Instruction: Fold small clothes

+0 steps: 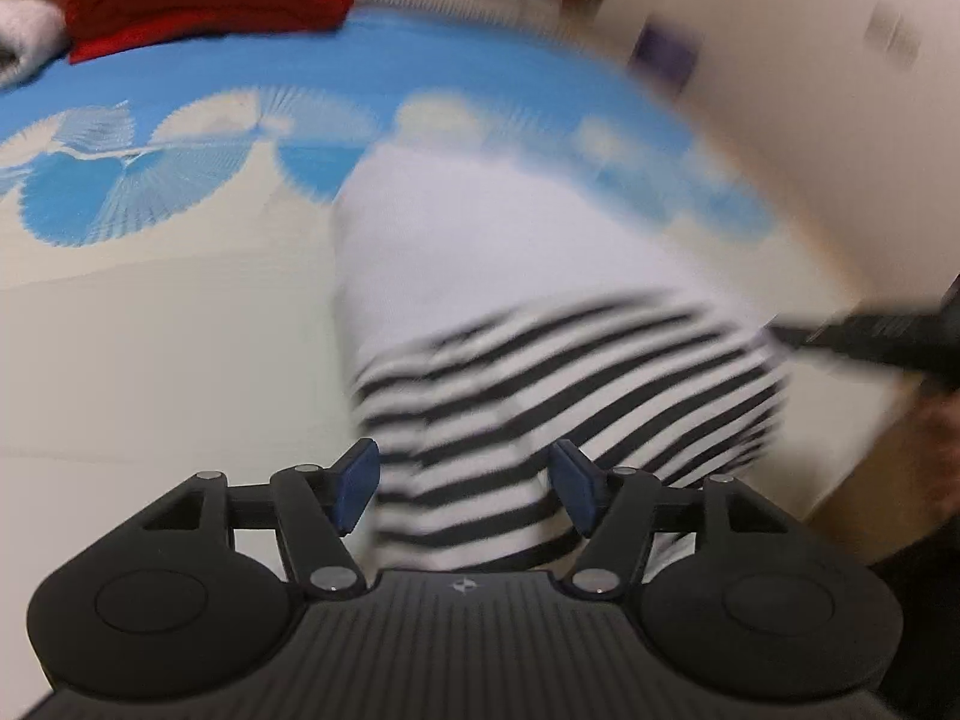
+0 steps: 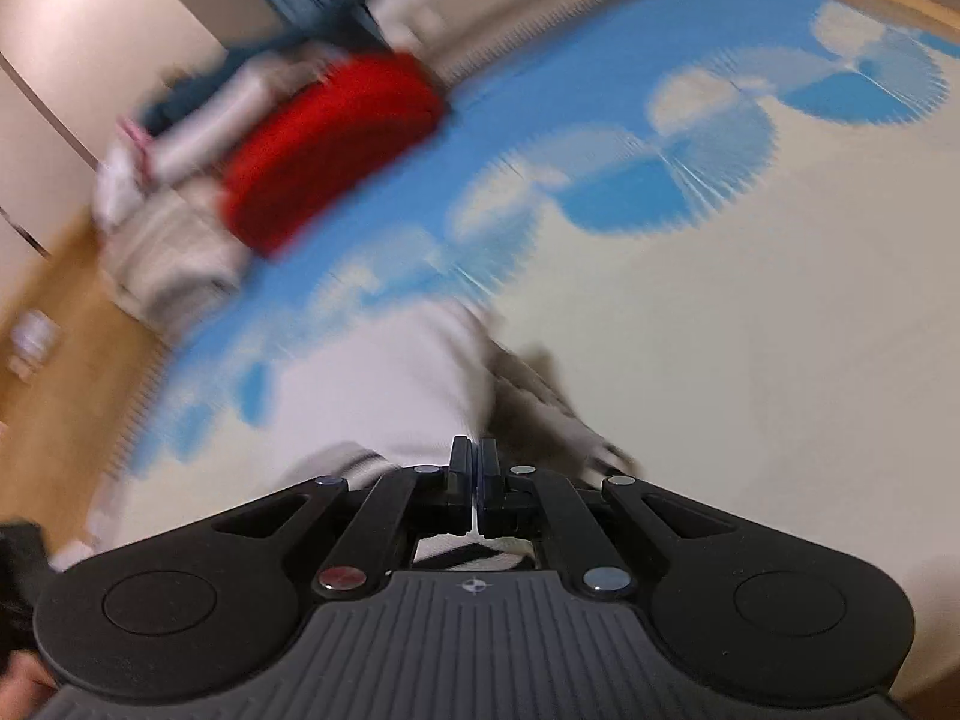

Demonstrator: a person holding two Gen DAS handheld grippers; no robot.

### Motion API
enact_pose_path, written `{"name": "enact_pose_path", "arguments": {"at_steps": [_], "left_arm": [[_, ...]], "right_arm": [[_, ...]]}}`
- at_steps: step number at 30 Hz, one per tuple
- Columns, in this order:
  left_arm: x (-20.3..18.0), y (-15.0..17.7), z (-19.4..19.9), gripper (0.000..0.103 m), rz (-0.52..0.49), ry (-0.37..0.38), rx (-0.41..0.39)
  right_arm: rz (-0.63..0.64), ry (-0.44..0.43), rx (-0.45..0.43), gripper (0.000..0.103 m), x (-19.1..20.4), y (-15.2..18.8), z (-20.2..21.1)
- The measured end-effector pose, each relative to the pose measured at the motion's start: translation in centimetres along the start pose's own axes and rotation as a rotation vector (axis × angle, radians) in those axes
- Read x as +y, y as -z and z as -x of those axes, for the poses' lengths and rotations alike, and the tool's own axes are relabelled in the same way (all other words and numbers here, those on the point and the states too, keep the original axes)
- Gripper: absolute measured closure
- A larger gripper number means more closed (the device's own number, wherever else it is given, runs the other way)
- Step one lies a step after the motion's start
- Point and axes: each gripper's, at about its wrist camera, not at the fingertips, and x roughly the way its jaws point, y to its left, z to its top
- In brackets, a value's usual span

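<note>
I am in the middle of a fold: my right gripper (image 2: 474, 483) has its jaws pinched tight on the stripy shirt (image 1: 540, 324) lying on the blue mat (image 1: 180, 168), my left gripper (image 1: 465, 489) jaws are apart over it, and next I should lay this edge flat.

The left gripper (image 1: 465, 483) points steeply down, its jaws standing wide apart with the blue pads (image 1: 358, 483) on either side of striped cloth and not pressing on it. The right gripper (image 2: 475, 474) also tilts downward, its jaws closed tight together, with only a thin strip of white showing between the fingers. In the left wrist view the right gripper enters as a dark blurred shape at 3 o'clock, with part of a hand (image 1: 939, 450) just below it.
</note>
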Motion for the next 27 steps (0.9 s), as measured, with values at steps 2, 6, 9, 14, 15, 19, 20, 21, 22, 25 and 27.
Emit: {"name": "enact_pose_path", "arguments": {"at_steps": [2, 6, 9, 14, 15, 19, 20, 21, 22, 25, 27], "left_arm": [[-0.1, 0.8, -2.2, 0.026, -0.020, -0.054, 0.094], [0.9, 0.6, -2.6, 0.025, 0.020, -0.047, 0.134], [2.2, 0.2, -1.3, 0.030, 0.119, 0.008, 0.117], [0.7, 1.1, -2.2, 0.033, -0.031, 0.001, 0.212], [0.6, 1.6, -3.0, 0.029, -0.048, -0.020, 0.243], [0.7, -0.1, -1.9, 0.031, -0.061, -0.010, 0.250], [1.1, -0.7, -1.5, 0.031, -0.064, -0.004, 0.254], [1.6, -1.5, -1.0, 0.031, -0.070, 0.005, 0.247], [2.1, -2.4, -0.3, 0.031, -0.079, 0.016, 0.227], [3.9, -5.4, 1.3, 0.031, -0.091, 0.036, 0.133], [5.2, -6.6, 1.7, 0.031, -0.071, 0.039, 0.068]], "right_arm": [[0.015, 0.067, 0.075, 0.103, -0.2, 0.3, -1.9], [0.109, 0.168, 0.200, 0.103, 1.3, 1.3, -5.6], [0.188, 0.223, 0.250, 0.103, 2.6, 1.7, -7.7], [0.249, 0.287, 0.265, 0.103, 3.1, 1.9, -9.1], [0.263, 0.296, 0.265, 0.103, 3.2, 1.9, -9.2], [0.262, 0.303, 0.286, 0.103, 3.4, 1.9, -9.0], [0.239, 0.279, 0.294, 0.102, 3.5, 1.8, -9.1], [0.211, 0.250, 0.299, 0.102, 3.6, 1.4, -8.8], [0.186, 0.222, 0.277, 0.098, 3.8, 0.9, -8.2], [0.177, 0.140, 0.139, 0.080, 5.1, -0.5, -6.0], [0.137, 0.109, 0.052, 0.054, 5.2, -1.5, -5.4]]}}
